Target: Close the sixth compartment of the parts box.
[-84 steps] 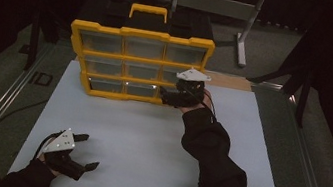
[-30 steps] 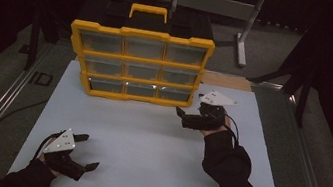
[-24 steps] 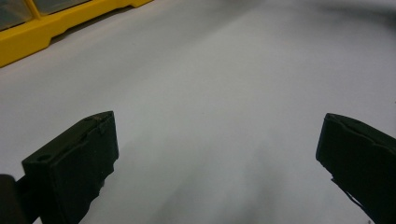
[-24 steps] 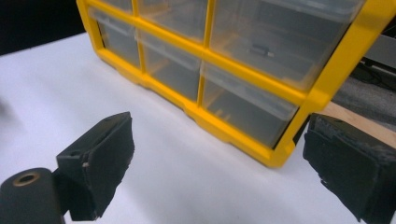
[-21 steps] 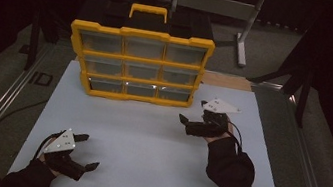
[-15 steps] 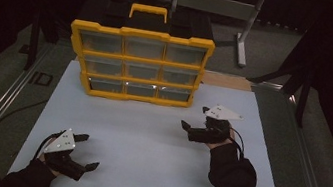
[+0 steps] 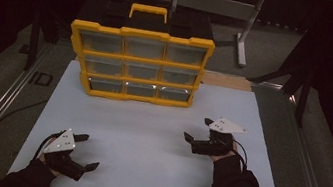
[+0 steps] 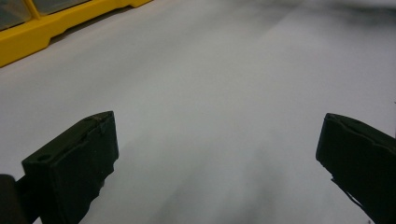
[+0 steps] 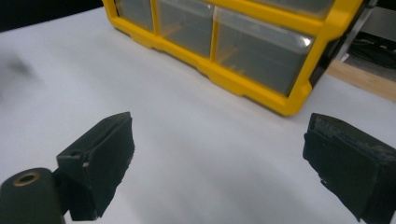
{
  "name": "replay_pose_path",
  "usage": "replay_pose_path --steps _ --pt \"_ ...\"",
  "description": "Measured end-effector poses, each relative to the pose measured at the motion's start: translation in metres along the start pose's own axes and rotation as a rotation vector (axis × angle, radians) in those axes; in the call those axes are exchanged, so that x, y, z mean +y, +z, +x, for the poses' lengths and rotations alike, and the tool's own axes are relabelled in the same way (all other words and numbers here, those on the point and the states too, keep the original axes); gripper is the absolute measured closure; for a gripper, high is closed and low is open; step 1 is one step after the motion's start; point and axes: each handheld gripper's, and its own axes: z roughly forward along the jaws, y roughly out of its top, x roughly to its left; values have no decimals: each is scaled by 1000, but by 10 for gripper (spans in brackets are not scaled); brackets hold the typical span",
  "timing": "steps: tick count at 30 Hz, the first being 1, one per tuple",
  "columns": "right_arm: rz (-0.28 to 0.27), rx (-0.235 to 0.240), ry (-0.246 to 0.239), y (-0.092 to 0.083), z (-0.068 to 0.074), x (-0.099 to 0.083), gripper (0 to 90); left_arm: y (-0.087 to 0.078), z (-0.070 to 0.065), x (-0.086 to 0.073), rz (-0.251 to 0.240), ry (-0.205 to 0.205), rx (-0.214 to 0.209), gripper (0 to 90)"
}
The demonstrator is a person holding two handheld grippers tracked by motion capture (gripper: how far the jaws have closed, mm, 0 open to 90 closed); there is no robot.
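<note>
While agape (both): tools [image 7: 199, 129], organizer [image 7: 138, 63].

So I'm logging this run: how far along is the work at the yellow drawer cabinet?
Done, by the look of it: every drawer of the yellow drawer cabinet sits flush. In hand: nothing; the right claw is open, apart from the cabinet above the white table, and the left claw is open near the front edge. Nothing visible looks left to do.

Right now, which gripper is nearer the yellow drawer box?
Right. The right gripper sits on the white table just in front of the box's right end; the left gripper is back at the near edge, well clear.
</note>
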Motion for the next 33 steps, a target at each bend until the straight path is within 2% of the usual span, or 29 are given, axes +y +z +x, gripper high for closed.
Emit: replay_pose_path --steps 7,11,19,26,29,33 --pt "16 -2 16 -6 -1 -22 88 0 0 0 0 2 -1 0" --pt "28 -13 4 -13 -2 -36 88 0 0 0 1 2 0 0" --pt "42 -7 -3 -24 -3 -56 88 0 0 0 2 5 -5 0" --pt "37 -8 5 -32 -3 -69 88 0 0 0 3 4 -7 0" --pt "32 -19 -4 -37 -2 -75 88 0 0 0 3 5 -8 0" --pt "37 -28 7 -39 -2 -83 88 0 -1 1 3 6 -7 0"
